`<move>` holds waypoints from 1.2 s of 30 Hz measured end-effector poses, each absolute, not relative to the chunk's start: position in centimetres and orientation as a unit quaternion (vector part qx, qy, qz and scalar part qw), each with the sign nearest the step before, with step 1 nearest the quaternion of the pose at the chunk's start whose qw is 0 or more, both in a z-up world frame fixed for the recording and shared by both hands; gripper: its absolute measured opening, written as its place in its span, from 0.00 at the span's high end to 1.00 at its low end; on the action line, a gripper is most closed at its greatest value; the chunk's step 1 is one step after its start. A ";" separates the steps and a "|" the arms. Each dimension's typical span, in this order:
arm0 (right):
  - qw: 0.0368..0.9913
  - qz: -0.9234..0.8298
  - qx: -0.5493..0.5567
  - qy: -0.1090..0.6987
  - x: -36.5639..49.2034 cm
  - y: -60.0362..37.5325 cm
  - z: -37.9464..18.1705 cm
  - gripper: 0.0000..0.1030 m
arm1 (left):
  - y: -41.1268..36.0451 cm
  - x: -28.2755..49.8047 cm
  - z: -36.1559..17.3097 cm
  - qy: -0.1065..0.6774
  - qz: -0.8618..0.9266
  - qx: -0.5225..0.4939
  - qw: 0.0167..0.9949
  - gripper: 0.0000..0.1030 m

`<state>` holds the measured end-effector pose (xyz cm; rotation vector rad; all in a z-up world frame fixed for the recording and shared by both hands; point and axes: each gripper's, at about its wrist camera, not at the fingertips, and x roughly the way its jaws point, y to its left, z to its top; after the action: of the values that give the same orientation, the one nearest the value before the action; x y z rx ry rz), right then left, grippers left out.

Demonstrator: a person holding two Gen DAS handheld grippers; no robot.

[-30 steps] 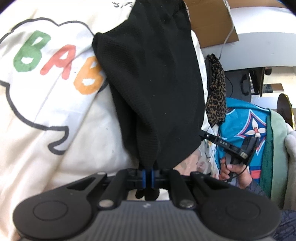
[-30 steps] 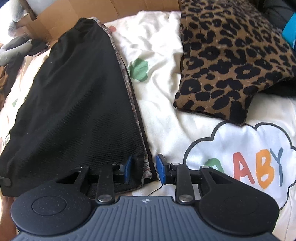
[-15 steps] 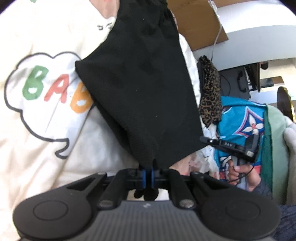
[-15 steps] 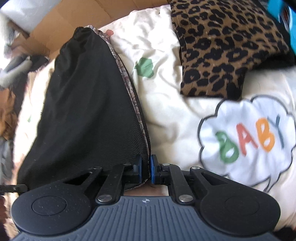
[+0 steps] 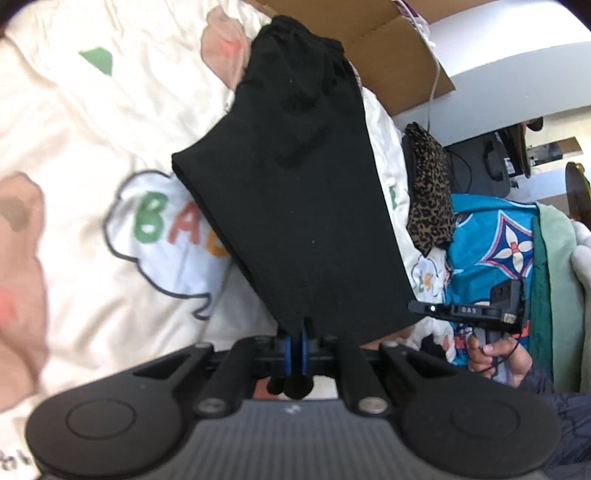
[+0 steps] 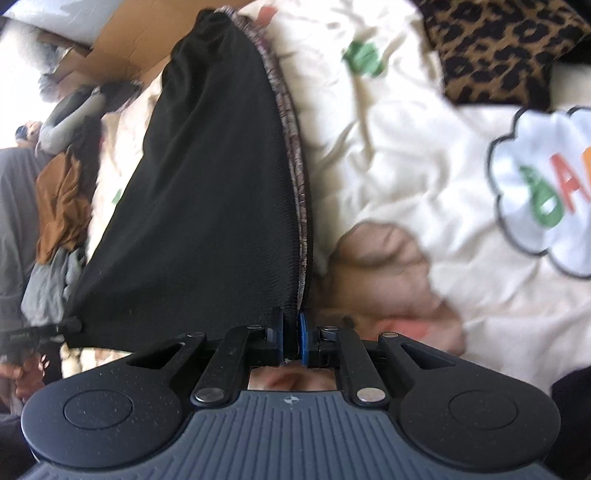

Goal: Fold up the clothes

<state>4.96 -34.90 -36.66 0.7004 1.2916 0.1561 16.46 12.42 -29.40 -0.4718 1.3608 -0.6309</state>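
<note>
While clamped on a near corner at lower centre of left view, left gripper (image 5: 294,345) holds black garment (image 5: 299,192), long axis running to upper centre over blanket (image 5: 92,122). Right view: right gripper (image 6: 290,338) pinched on other near corner, cloth stretching toward upper left.

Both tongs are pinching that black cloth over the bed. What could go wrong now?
Each tongs, left and right, grips only a thin edge of the black cloth, so a corner might slip out. The cloth's far end looks bunched, so the fold may come out crooked.
</note>
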 end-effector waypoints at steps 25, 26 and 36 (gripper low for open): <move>0.706 0.105 0.333 0.616 5.3 -31.7 -42.4 0.74 | 15.4 16.6 -36.5 0.648 -0.244 -0.178 0.699 0.94; 0.702 0.111 0.346 0.613 5.3 -31.9 -42.8 0.69 | 15.5 16.5 -36.6 0.648 -0.244 -0.180 0.699 0.94; 0.690 0.132 0.393 0.594 5.2 -32.9 -43.0 0.95 | 15.8 16.5 -37.6 0.653 -0.245 -0.198 0.689 0.94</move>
<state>5.17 -32.88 -43.02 0.8793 1.3277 0.2953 16.47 15.83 -37.59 -0.4439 1.4611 -0.5484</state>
